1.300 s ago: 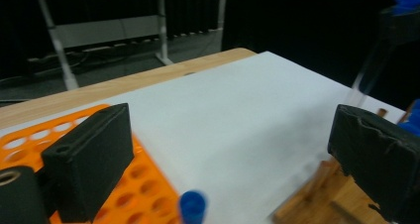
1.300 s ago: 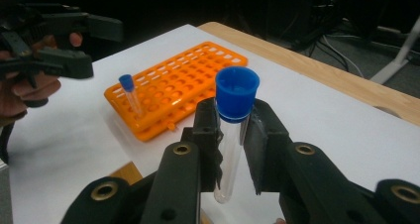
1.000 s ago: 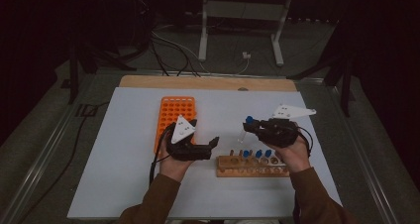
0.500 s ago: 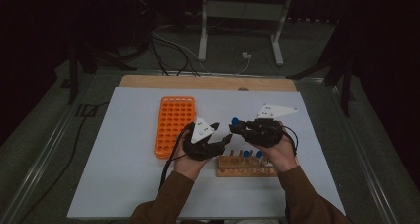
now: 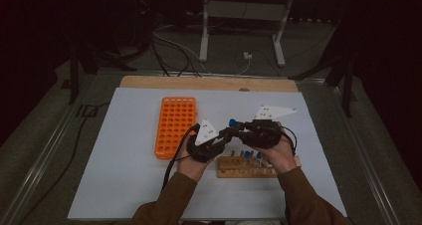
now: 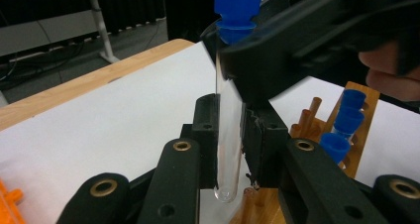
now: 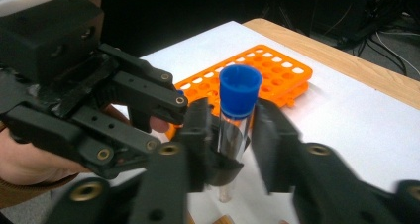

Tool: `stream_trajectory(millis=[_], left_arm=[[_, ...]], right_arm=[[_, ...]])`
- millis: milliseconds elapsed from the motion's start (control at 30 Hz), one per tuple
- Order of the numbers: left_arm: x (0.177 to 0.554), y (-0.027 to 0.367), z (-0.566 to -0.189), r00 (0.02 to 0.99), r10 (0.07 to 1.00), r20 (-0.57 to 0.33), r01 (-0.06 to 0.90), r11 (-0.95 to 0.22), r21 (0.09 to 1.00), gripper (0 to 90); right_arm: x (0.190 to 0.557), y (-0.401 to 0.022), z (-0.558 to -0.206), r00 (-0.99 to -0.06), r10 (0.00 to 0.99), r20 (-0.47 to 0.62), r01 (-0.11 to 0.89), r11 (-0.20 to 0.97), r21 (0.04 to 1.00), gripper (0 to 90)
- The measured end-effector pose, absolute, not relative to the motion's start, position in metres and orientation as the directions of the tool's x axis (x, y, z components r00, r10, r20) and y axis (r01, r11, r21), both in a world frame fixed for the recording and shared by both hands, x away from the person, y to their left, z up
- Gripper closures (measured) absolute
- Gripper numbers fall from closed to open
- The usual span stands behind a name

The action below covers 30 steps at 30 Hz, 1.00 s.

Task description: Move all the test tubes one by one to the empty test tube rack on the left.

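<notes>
Left claw (image 6: 232,110) of mine was clenched on the lower glass of a test tube (image 6: 229,149), pads pressing it from both sides. My right claw (image 7: 233,110) sat higher on the same tube, its jaws just easing open with the glass between them and a gap showing on at least one side. I judged it a handover caught midway: the left had the tube and the right was letting go.

Below both hands lay the white table sheet (image 5: 124,175). The orange rack (image 5: 175,125) lay flat on it to the left of my hands, and every hole I could make out looked empty. The wooden rack (image 5: 249,168) sat just in front of me under the right hand, with several blue-capped tubes (image 6: 346,120) standing in it. The handed-over tube hung upright in the air between the two racks, its blue cap (image 7: 240,90) on.

So, as I read it, the lifting was done and the pass nearly so. Carrying the tube across and seating it in the orange rack remained, as did the other tubes.
</notes>
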State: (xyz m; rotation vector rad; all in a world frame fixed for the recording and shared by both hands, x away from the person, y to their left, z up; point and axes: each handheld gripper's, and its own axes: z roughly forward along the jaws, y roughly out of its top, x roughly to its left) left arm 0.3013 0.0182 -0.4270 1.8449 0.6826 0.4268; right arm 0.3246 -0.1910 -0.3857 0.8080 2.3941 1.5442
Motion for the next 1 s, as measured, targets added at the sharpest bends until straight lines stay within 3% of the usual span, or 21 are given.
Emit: stream_trajectory(millis=[333, 467, 1000], left_arm=[[0.301, 0.028, -0.428, 0.757, 0.652, -0.045, 0.271, -0.25, 0.93, 77.8], [0.3, 0.034, -0.429, 0.75, 0.659, -0.057, 0.28, -0.238, 0.93, 77.8], [0.295, 0.056, -0.431, 0.746, 0.662, -0.076, 0.292, -0.221, 0.931, 77.8]], right_arm=[[0.323, -0.207, -0.386, -0.801, 0.586, 0.127, 0.347, 0.282, 0.894, 16.7], [0.323, -0.218, -0.387, -0.776, 0.618, 0.125, 0.348, 0.255, 0.902, 4.1], [0.317, -0.262, -0.393, -0.719, 0.685, 0.114, 0.345, 0.21, 0.915, 0.0]])
